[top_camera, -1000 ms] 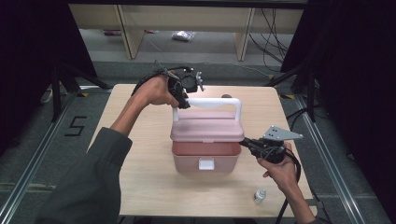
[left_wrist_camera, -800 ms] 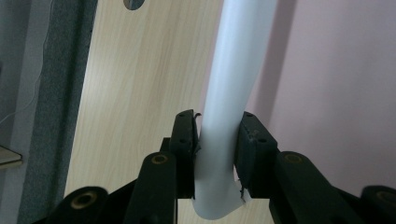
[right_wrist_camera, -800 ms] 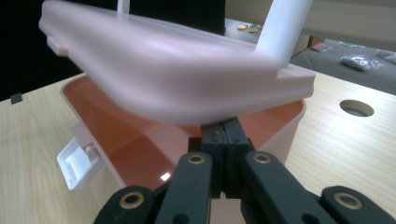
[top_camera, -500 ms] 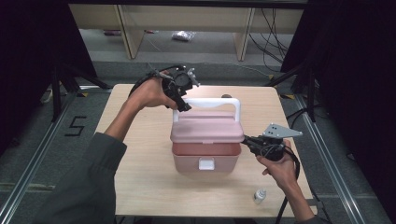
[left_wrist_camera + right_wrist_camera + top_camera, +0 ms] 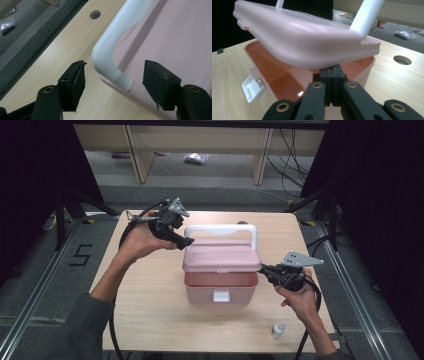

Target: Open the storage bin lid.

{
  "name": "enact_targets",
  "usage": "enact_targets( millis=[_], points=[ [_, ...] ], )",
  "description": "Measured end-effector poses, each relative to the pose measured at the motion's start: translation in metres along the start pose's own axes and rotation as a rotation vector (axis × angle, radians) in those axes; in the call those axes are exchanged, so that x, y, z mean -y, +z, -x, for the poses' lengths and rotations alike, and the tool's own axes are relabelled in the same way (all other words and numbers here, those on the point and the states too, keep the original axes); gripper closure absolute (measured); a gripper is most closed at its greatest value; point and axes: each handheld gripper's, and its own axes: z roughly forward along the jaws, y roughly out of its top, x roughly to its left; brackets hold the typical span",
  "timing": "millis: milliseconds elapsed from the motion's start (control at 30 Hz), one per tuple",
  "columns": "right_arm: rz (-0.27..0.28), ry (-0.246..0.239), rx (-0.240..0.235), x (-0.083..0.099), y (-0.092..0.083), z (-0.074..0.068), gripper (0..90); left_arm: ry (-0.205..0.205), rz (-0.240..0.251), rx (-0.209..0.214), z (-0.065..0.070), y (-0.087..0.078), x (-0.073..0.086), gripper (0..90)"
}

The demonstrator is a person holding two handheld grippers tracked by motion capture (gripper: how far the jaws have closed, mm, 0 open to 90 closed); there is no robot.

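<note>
A pink box [image 5: 220,287] with a white handle [image 5: 221,229] stands mid-table, its lid [image 5: 221,257] raised a little off the base. My left gripper [image 5: 186,241] is at the handle's left end. Its jaws have just been opening and now stand open, one on each side of the handle's foot [image 5: 120,78], touching nothing. My right gripper [image 5: 265,270] is shut, its closed tips [image 5: 333,71] wedged under the lid's [image 5: 297,42] right edge, above the reddish inside of the base [image 5: 287,75]. The white latch [image 5: 221,295] hangs loose at the front.
A small white bottle [image 5: 278,330] stands near the table's front right corner. There is a round hole [image 5: 95,14] in the tabletop behind the box. The wooden table [image 5: 150,290] ends at black rails on both sides, and shelves stand beyond its far edge.
My left gripper has opened, come off the handle's upper left corner, and slid down and to the left. The right gripper and the lid have stayed where they were.
</note>
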Motion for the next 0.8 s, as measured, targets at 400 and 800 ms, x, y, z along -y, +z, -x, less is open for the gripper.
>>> enact_targets(
  millis=[400, 800],
  points=[
    [0.018, -0.025, 0.0, -0.004, 0.0, 0.003, 90.0, -0.116, 0.029, -0.056, -0.004, -0.014, 0.047, 31.3],
    [0.017, -0.028, -0.001, -0.015, -0.002, 0.003, 90.0, -0.197, 0.092, -0.025, 0.012, -0.01, 0.088, 30.8]
  ],
)
